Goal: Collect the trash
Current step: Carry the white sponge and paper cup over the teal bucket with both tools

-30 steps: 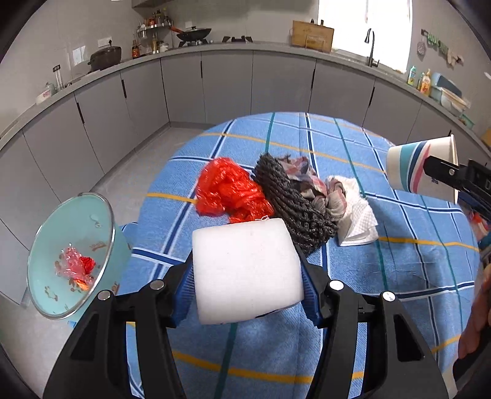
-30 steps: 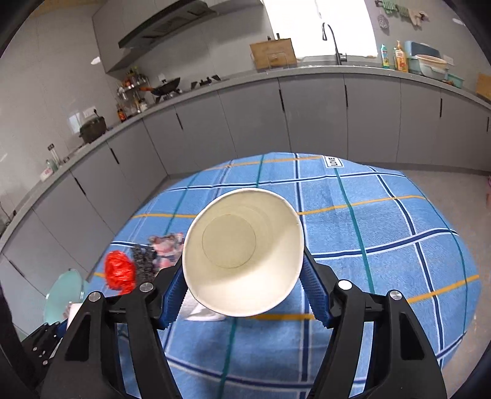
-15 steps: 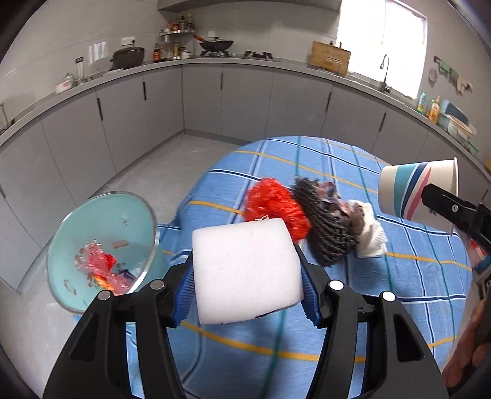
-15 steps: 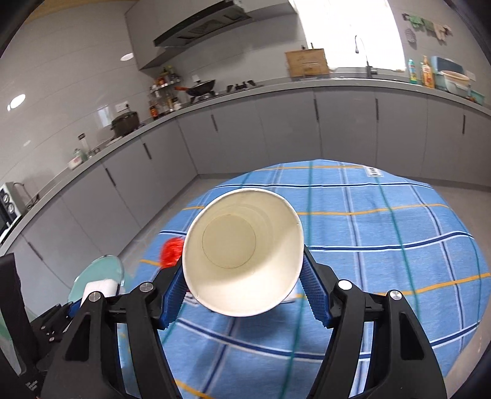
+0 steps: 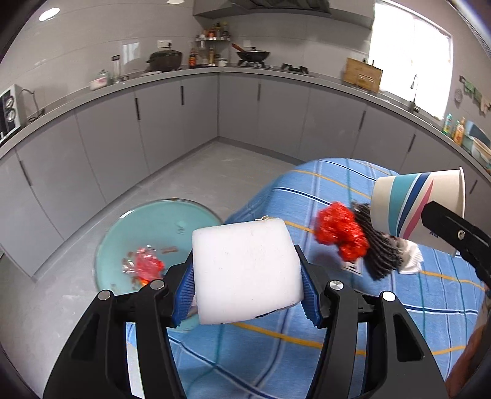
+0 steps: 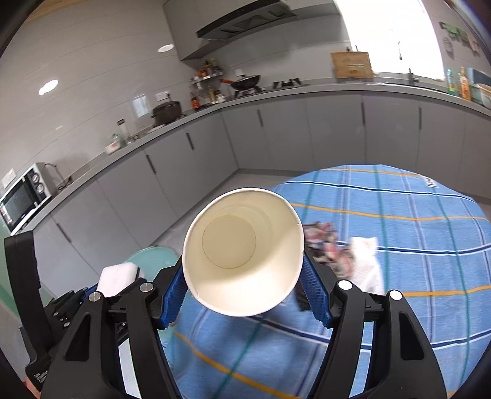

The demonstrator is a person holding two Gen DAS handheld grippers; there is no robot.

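Each camera sits just behind its own fingers, looking forward and slightly down. The left view faces the bin point(image 5: 156, 242) beside the table point(image 5: 399, 307); the right view faces the table point(image 6: 399, 245) from farther right. Both share bin point(image 6: 153, 257), table edge and counter point(image 5: 214, 69).

A home kitchen; grey cabinets point(image 5: 172, 122) run under a long counter point(image 6: 276, 92) along the far walls; a wok point(image 5: 253, 55) sits beneath a range hood point(image 6: 245, 18); a microwave point(image 6: 23, 196) stands far left; a window point(image 5: 408, 52) lights the sink tap point(image 5: 414, 89) far right.
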